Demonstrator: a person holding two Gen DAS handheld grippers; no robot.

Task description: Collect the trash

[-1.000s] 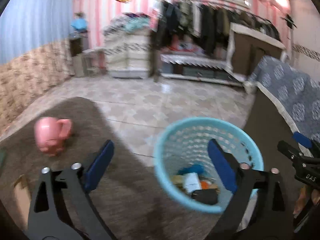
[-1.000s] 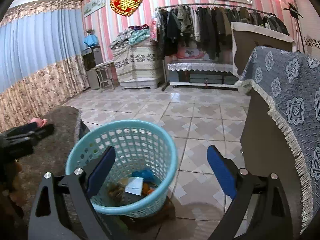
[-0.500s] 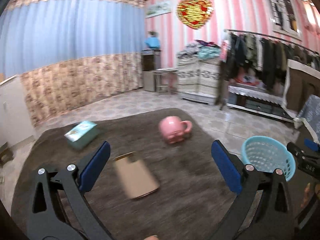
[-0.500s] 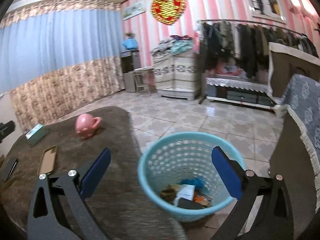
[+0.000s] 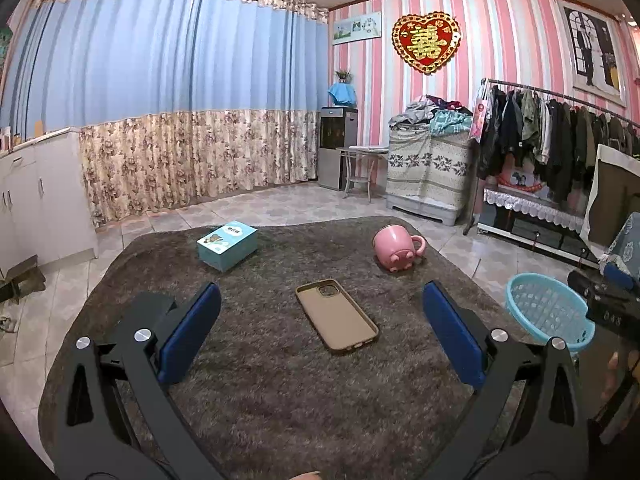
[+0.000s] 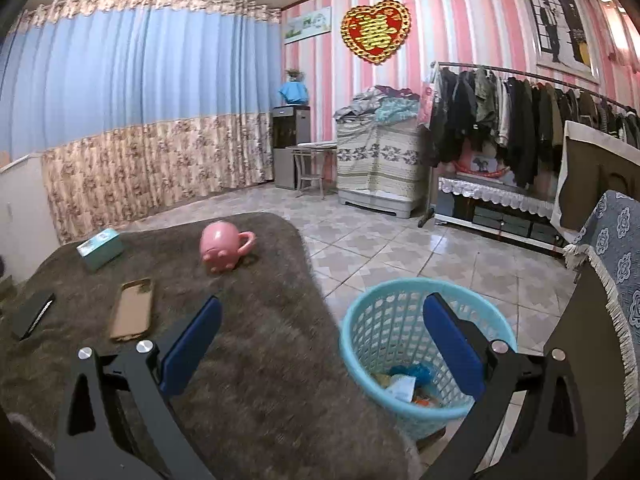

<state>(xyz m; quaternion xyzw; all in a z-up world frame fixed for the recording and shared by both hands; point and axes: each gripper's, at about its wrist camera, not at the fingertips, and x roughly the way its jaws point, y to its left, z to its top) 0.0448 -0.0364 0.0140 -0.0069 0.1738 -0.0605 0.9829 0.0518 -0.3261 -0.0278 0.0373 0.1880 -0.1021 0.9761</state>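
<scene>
Both grippers empty, fingers spread wide. Left gripper [image 5: 320, 332] hovers over the brown shaggy counter [image 5: 260, 400]; right gripper [image 6: 320, 344] has the light-blue plastic mesh basket [image 6: 384, 320] with trash [image 6: 404, 384] just past its right finger.

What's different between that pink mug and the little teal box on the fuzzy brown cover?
The pink mug is round with a handle; the teal box is flat-sided and rectangular. The mug lies tipped over, small feet showing, while the box rests flat on a broad face. The mug sits nearer the blue basket; the box is toward the curtain side. Both lie on the brown cover, untouched by either hand-held gripper.
</scene>
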